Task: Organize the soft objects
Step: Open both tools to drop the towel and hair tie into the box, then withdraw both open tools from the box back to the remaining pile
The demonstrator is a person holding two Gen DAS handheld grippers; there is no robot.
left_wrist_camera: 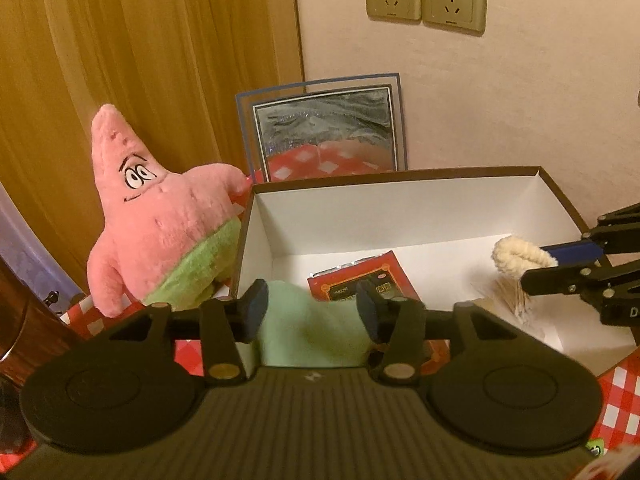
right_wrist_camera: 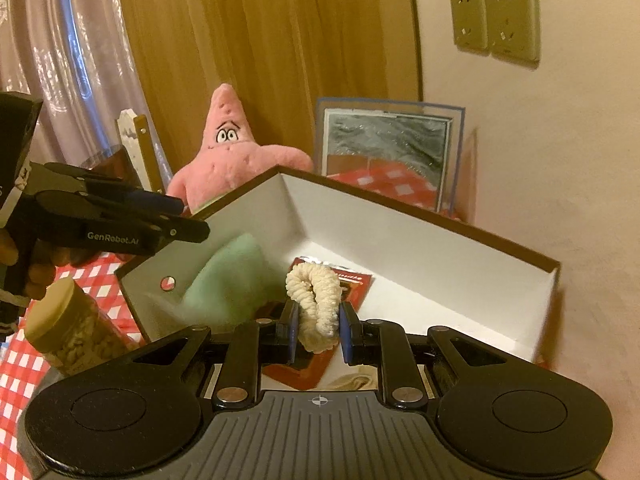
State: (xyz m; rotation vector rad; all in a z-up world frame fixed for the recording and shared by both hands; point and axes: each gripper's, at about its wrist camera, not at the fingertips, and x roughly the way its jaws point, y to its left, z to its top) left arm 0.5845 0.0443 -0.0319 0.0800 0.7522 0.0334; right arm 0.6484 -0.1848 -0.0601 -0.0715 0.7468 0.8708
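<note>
A brown box with a white inside [left_wrist_camera: 400, 178] [right_wrist_camera: 400, 210] stands open on the table. My left gripper [left_wrist_camera: 312, 312] [right_wrist_camera: 195, 217] hovers over its near-left corner, open. A mint green cloth [left_wrist_camera: 316, 332] [right_wrist_camera: 228, 280] shows blurred between and below its fingers, and the pads do not press on it. My right gripper [right_wrist_camera: 318, 320] [left_wrist_camera: 540, 266] is shut on a cream braided rope piece [right_wrist_camera: 316, 300] [left_wrist_camera: 516, 256] above the box's right half. A red packet [left_wrist_camera: 360, 276] [right_wrist_camera: 354, 284] lies on the box floor. A pink starfish plush [left_wrist_camera: 168, 216] [right_wrist_camera: 232, 152] stands left of the box.
A framed picture [left_wrist_camera: 324, 132] [right_wrist_camera: 388, 148] leans on the wall behind the box. A capped jar [right_wrist_camera: 72, 328] lies on the red checked cloth [right_wrist_camera: 16, 364] by the box's left wall. A person's hand [right_wrist_camera: 12, 256] holds the left gripper. Curtains hang at the back left.
</note>
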